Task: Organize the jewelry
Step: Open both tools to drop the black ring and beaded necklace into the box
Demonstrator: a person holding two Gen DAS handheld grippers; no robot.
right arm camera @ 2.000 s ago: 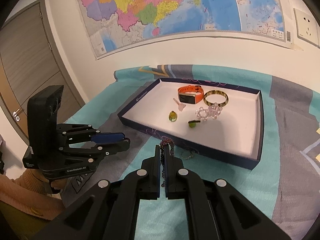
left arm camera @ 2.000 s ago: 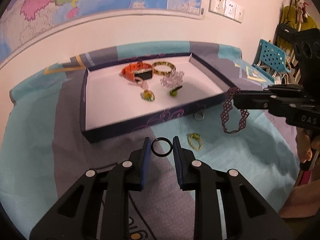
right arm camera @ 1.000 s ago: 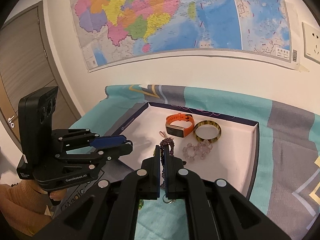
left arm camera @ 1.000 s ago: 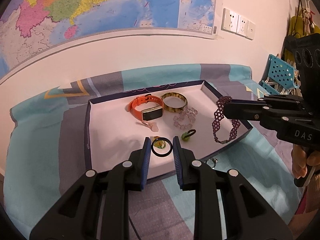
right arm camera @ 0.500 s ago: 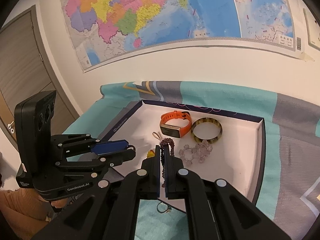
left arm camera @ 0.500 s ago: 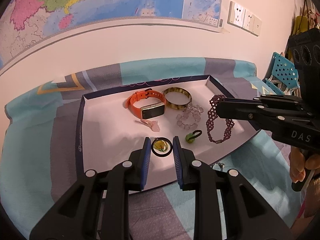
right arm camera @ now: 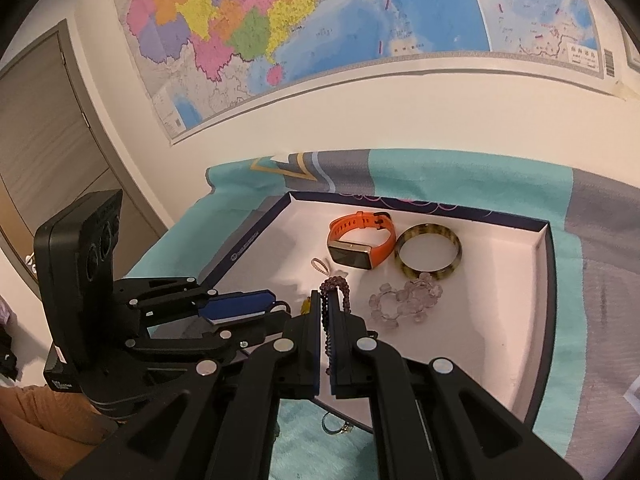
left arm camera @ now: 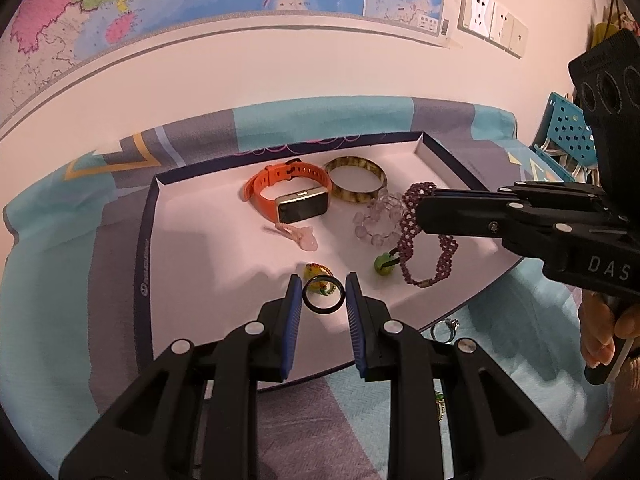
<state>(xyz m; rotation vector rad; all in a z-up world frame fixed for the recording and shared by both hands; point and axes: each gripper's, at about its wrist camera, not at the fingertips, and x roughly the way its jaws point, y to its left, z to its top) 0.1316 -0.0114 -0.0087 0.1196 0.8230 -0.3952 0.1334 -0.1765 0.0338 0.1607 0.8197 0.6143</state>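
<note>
While both of our tools hover above the shallow white tray (left arm camera: pixel 149 280) with its dark blue rim, each one carries a piece of jewelry. Our left gripper (left arm camera: pixel 323 300) has its blue pads set narrowly against the sides of a black ring (left arm camera: pixel 323 300), which sits upright between them over the near part of the tray. Our right gripper (right arm camera: pixel 329 312) has its jaws pressed together on a purple beaded bracelet (left arm camera: pixel 426 236), whose loop hangs from the fingertips down to the tray floor, near its right side in the left wrist view. Inside the tray we see an orange smartwatch (left arm camera: pixel 290 196) toward the back, a tortoiseshell bangle (left arm camera: pixel 356 186) just beside it on the right, and a clear bead bracelet (left arm camera: pixel 374 222) in front of the bangle, close to the hanging purple one. A pale pink charm (left arm camera: pixel 298 234) lies in front of the watch, a yellow-green ring (left arm camera: pixel 316 272) sits just behind the black ring in our view, and a small green ring (left arm camera: pixel 383 262) rests beside the lower end of the purple bracelet. Outside the tray, on the teal and grey cloth (left arm camera: pixel 60 280), a silver ring (left arm camera: pixel 446 326) lies near the front rim. A colourful map (right arm camera: pixel 320 20) hangs on the wall behind.
</note>
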